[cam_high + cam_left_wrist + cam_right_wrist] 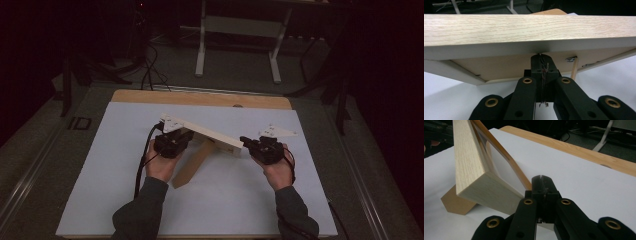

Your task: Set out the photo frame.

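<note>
Light wood picture frame (207,134) is the landmark: it stands tilted on the white sheet (100,165) that covers the table (200,98), roughly mid-sheet, its long top edge running from upper left down to lower right. A brown back stand (192,165) sticks out from under it toward the person and rests on the sheet.

Left of the frame's middle: left gripper (172,141), held in the person's left hand (161,166), sits against the near side of the frame, at its left end. In the left gripper view the left gripper (541,58) has its 2 jaws pressed together, nothing between them, tips right up under the frame's lower edge (529,47); real contact hard to tell. A thin wood dowel (574,68) shows just beside the jaws, under the frame's back.

Right end of the frame: right gripper (252,145), in the right hand (279,172), is just beside the frame's lower right corner. In the right gripper view the right gripper (543,182) also has its 2 jaws closed on nothing, tips just beside the frame's corner (486,187); touching or not, cannot tell. Stand (457,203) shows behind that corner.
</note>
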`<state>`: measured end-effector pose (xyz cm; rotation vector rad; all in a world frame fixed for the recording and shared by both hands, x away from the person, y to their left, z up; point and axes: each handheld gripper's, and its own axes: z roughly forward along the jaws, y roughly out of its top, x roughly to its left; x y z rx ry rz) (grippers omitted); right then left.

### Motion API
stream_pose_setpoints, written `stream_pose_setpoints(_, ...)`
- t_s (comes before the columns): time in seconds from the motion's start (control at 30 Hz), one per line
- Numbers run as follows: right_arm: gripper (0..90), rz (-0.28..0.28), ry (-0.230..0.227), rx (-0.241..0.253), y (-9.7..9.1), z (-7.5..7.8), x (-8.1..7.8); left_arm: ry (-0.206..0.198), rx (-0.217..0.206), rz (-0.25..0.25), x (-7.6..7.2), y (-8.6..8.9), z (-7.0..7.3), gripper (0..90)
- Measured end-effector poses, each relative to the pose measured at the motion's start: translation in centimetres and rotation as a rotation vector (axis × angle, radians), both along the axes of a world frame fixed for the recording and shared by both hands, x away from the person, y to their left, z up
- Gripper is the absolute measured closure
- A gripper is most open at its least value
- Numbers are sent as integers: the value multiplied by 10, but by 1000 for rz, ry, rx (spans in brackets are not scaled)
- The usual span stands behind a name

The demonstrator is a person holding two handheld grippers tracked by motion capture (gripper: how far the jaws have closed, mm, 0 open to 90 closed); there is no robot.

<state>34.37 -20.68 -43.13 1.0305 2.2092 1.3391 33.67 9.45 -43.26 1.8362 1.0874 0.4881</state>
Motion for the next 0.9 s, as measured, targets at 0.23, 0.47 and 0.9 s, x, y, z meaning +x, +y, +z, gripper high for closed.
stream_pose_setpoints(0.23,899,5,-3,-7,1,0,-1,1,3,-13,-1,-6,0,899)
stream_pose_setpoints(0.47,899,8,-4,1,1,-1,-2,-1,15,-26,-2,-12,0,898)
stream_pose_setpoints(0.9,900,10,-5,-6,2,0,-3,-4,29,-52,-5,-21,2,898)
